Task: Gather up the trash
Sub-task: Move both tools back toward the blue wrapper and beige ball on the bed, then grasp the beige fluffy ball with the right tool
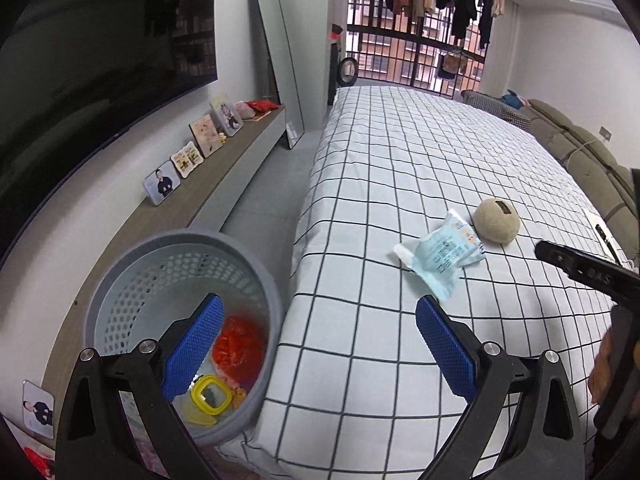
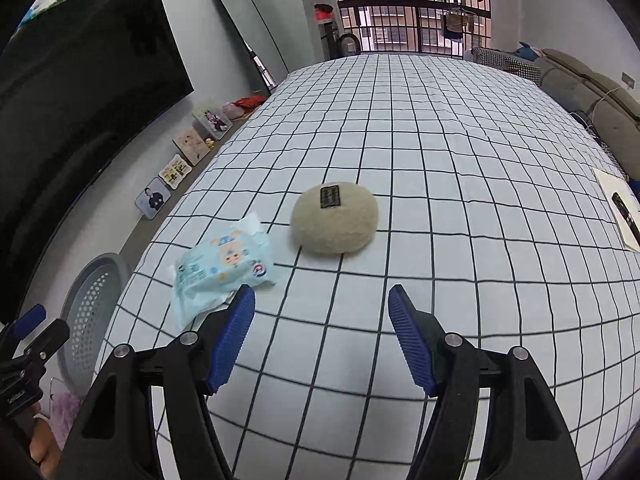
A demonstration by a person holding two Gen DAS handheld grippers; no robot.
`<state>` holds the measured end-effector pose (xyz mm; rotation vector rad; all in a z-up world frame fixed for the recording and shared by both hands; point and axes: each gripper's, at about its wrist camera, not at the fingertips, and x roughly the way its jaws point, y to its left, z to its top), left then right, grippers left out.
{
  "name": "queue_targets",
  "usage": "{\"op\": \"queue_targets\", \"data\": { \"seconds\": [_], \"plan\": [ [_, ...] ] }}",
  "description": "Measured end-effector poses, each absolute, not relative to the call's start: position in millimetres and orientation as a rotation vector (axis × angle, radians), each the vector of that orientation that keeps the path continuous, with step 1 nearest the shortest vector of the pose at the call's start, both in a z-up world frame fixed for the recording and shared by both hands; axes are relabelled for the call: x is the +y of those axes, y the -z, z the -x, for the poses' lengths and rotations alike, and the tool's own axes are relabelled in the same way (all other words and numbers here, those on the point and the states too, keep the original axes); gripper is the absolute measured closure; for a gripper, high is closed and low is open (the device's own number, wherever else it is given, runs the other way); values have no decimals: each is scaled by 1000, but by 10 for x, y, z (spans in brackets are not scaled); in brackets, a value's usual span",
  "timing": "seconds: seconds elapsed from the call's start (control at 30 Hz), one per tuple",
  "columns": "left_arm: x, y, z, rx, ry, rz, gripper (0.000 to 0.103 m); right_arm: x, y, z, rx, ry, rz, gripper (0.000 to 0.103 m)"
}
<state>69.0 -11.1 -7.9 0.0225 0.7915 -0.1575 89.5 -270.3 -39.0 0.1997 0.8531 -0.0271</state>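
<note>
Left gripper (image 1: 316,344): blue pads spread wide, holding nothing, hovering over the near left corner of the bed, one finger above the basket
Right gripper (image 2: 320,336): jaws spread apart, empty, poised over the bed just near of the wrapper and the ball
Trash basket (image 1: 120,280): grey, perforated, standing on the floor touching the bed's left side; inside lie a crumpled red wrapper (image 1: 238,348) and a yellow-rimmed lid (image 1: 211,395)
Tissue pack (image 2: 224,264): pale blue crinkled wrapper lying flat on the bed, near its left edge, just beside the right gripper's left finger
Fuzzy ball (image 2: 335,224): beige, rounded, with a dark label on top, just right of and beyond the pack, not touching it
Bed (image 2: 440,140): white cover with a black grid
Left wall: dark TV (image 2: 80,92), a row of photo frames (image 1: 162,187) on a low shelf, a leaning mirror (image 1: 280,68) farther back
</note>
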Motion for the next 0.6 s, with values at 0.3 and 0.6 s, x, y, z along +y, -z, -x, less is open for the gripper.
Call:
{"op": "queue_targets", "data": {
  "seconds": [0.3, 0.6],
  "plan": [
    [-248, 118, -750, 805, 183, -41, 8, -2786, 511, -1495, 886, 36, -147, 33],
    [-204, 161, -808, 815, 167, -34, 8, -2684, 677, -1838, 946, 27, -107, 24]
  ]
}}
